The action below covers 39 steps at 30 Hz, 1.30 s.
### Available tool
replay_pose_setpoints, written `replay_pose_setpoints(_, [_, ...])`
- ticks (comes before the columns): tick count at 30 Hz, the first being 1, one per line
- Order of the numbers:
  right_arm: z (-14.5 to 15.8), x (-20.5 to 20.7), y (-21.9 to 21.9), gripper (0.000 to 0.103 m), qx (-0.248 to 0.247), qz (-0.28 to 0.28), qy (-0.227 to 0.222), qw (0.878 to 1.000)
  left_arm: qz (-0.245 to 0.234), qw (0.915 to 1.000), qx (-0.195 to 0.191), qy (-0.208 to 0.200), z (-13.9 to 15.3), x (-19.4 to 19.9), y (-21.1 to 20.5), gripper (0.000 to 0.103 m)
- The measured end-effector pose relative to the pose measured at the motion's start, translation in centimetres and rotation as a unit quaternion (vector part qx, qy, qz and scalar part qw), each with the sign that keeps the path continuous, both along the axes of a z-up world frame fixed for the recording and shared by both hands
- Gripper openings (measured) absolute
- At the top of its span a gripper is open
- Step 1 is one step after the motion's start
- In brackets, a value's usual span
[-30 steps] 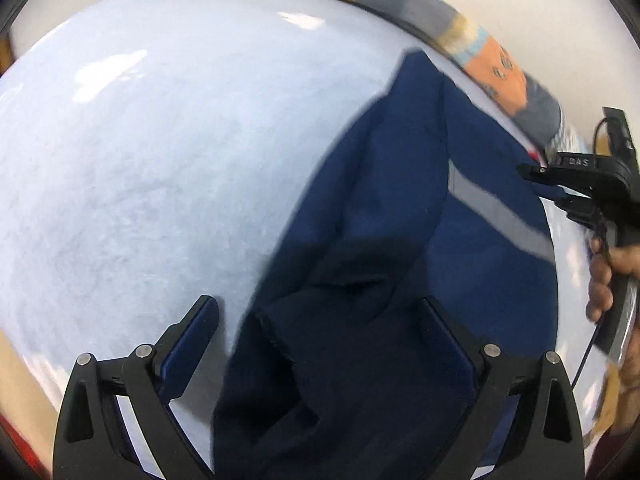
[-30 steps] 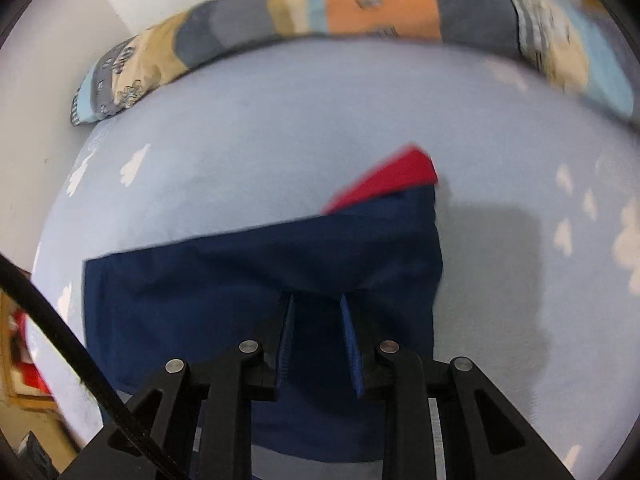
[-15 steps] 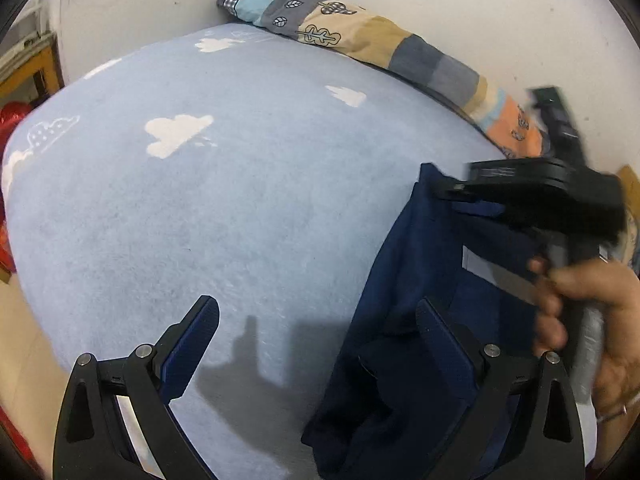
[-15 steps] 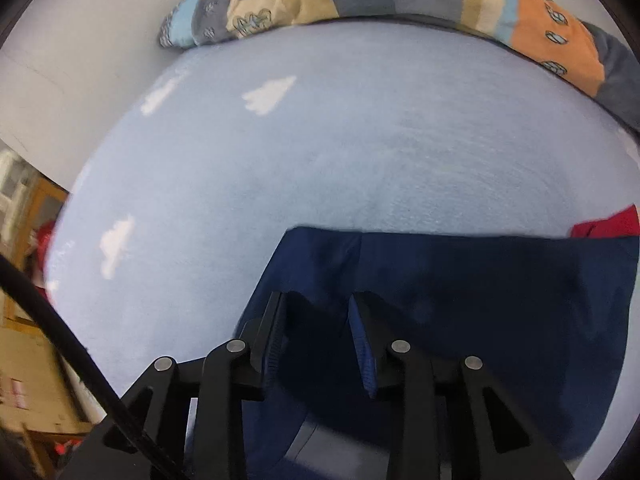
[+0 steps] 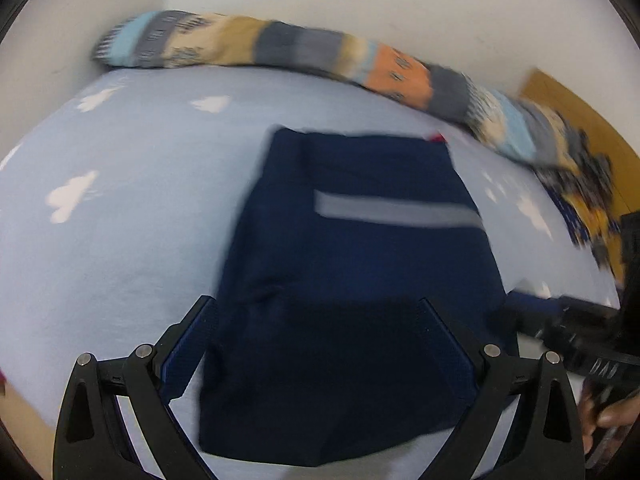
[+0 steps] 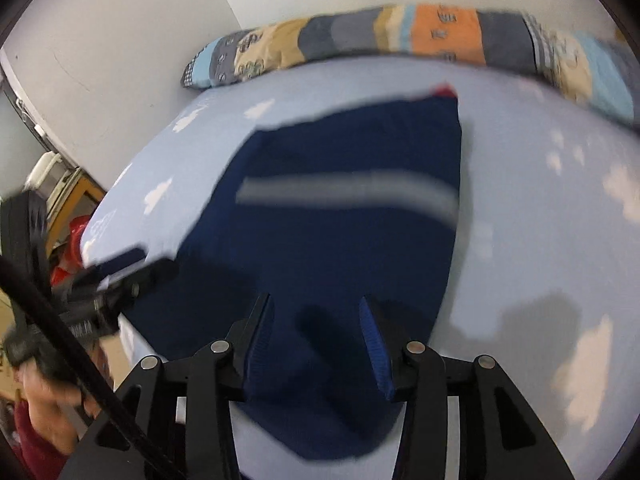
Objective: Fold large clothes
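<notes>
From the left wrist we see the navy garment (image 5: pixel 352 280) lying folded on the light blue cloud-print bed sheet (image 5: pixel 132 208), a grey stripe (image 5: pixel 396 212) across its upper half and a sliver of red (image 5: pixel 439 137) at its far corner. Our left gripper (image 5: pixel 320 344) hangs over the near edge with its jaws spread wide, empty. The patchwork bolster (image 5: pixel 320 56) along the wall is smeared by motion blur. At the right edge our right gripper (image 5: pixel 576 332) shows only partly, cut off and blurred.

From the right wrist, the garment (image 6: pixel 352 248) fills the middle, its near hem hidden behind our right gripper (image 6: pixel 316 336), whose jaws stand apart with nothing pinched. Our left gripper (image 6: pixel 108 280) is blurred at the left, a black cable (image 6: pixel 68 344) crossing it.
</notes>
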State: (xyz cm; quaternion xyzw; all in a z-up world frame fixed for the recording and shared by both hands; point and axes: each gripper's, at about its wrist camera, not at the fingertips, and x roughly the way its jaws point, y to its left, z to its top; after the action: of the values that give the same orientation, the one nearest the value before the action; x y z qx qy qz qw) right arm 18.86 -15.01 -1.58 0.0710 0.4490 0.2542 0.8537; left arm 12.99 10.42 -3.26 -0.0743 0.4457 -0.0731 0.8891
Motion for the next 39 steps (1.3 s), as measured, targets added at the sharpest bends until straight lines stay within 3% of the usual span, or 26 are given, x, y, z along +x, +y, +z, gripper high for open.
replay_pose_setpoints(2, [-1.8,-0.7,-0.5,0.049,0.012,-0.003,0.012,1.0,-0.007,0.9996,0.012,0.025,-1.3,0.6,-0.3,0.093])
replay_pose_setpoints(4, [-2.9,-0.7,-0.3,0.048,0.0,0.013,0.012,1.0,-0.001,0.9983,0.033,0.049,-2.6,1.2,0.0,0.081])
replay_pose_setpoints(7, [-3.7,0.2,-0.5,0.048,0.018,0.023,0.027,0.999,0.009,0.9957,0.047,0.079,-4.5,1.6,0.9,0.08])
replay_pose_setpoints(11, [-3.2,0.0,-2.1,0.048,0.062,0.011,0.04,0.997,0.005,0.9975,0.031,0.063,-3.4,0.8,1.2,0.08])
replay_pose_setpoints(13, [-1.4,-1.2,-3.0,0.048,0.089,0.019,0.019,0.996,0.01,0.9985,0.01,0.053,-2.5,0.4,2.1,0.08])
replay_pose_setpoints(16, [-0.7,-2.8,-2.9,0.048,0.072,0.03,0.016,0.997,0.021,0.9989,-0.008,0.041,-1.3,-0.2,3.8,0.08])
replay_pose_setpoints(20, [-4.2,-3.5,-1.7,0.044,0.037,0.035,0.064,0.997,0.059,0.9953,0.002,0.077,-2.5,0.9,5.9,0.08])
replay_pose_setpoints(22, [-4.2,-3.0,-1.4,0.043,0.033,0.033,0.073,0.996,0.068,0.9944,-0.021,0.078,-2.5,1.2,6.6,0.08])
replay_pose_setpoints(24, [-3.1,-2.9,-2.4,0.044,0.08,0.039,0.072,0.993,0.074,0.9942,-0.048,0.061,-1.2,1.9,7.6,0.082])
replay_pose_setpoints(25, [-2.5,-2.8,-3.3,0.044,0.114,0.043,0.066,0.99,0.077,0.9935,-0.061,0.058,-0.9,2.4,8.1,0.089])
replay_pose_setpoints(27, [-1.7,-1.8,-5.4,0.056,0.131,0.012,0.051,0.99,0.074,0.9907,-0.099,0.057,-0.7,3.3,9.5,0.095])
replay_pose_setpoints(28, [-1.7,-1.2,-6.5,0.067,0.134,-0.009,0.045,0.99,0.071,0.987,-0.128,0.068,-1.1,4.1,10.3,0.095])
replay_pose_setpoints(29, [-1.9,-0.4,-7.8,0.071,0.14,-0.032,0.047,0.988,0.066,0.9833,-0.149,0.081,-1.5,4.8,10.9,0.095])
replay_pose_setpoints(31, [-2.9,1.0,-9.9,0.071,0.157,-0.067,0.068,0.983,0.055,0.9722,-0.197,0.115,-2.9,6.5,12.0,0.095])
replay_pose_setpoints(36, [-5.3,3.3,-12.1,0.071,0.221,-0.107,0.116,0.962,0.037,0.9496,-0.271,0.153,-6.1,9.2,12.4,0.095])
replay_pose_setpoints(39, [-6.0,3.5,-11.9,0.071,0.232,-0.099,0.128,0.959,0.009,0.9443,-0.29,0.156,-6.3,9.6,11.1,0.095])
